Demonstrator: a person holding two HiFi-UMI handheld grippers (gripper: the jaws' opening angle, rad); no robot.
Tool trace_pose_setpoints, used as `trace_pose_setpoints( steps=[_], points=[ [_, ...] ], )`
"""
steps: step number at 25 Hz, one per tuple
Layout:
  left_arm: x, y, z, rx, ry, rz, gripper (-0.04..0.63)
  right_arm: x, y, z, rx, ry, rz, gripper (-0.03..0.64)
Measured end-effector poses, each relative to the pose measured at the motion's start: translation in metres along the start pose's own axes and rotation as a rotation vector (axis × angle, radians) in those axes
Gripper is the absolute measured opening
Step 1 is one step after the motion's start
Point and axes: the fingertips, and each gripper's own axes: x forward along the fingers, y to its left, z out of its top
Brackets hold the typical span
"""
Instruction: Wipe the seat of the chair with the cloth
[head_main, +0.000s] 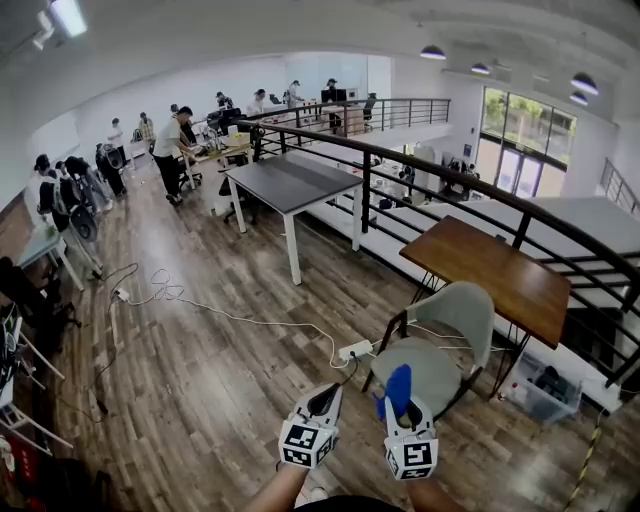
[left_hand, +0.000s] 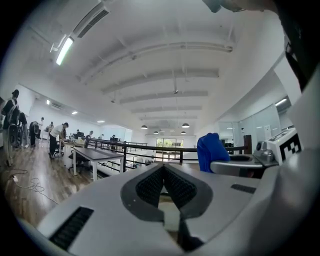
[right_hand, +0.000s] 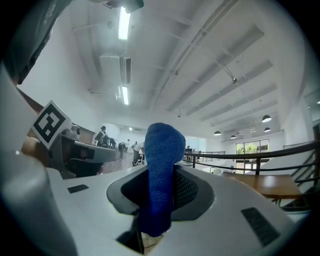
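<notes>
Two hand-held grippers side by side, aimed at chair (head_main: 445, 335): left hand-held gripper (head_main: 328, 398) closed, empty; right hand-held gripper (head_main: 401, 408) clamping cloth (head_main: 398, 383).

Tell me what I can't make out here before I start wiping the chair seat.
- Seat front-left corner: head view, covered by the cloth and right gripper.
- Dirt on the seat: too small in the head view; neither gripper view shows the chair.
- Cloth's lower end: right gripper view, sunk behind the gripper's body.
</notes>
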Motion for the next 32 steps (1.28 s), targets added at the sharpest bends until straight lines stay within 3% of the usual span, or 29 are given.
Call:
trace_pose_setpoints(
  steps=[8,23,32],
  points=[
    [0.000,0.017,0.010,0.018,-0.020,-0.017,0.008,0.013,0.010,0.015,0.037,-0.071,-0.004,0.109],
    [-0.015,0.053,0.004,0.040,-0.015,-0.069,0.007,0.037,0.052,0.009,0.021,-0.051,-0.051,0.109],
    [-0.009,0.067,0.002,0.020,-0.048,-0.080,0.007,0.047,0.052,0.007,0.016,-0.028,-0.044,0.109]
  ],
)
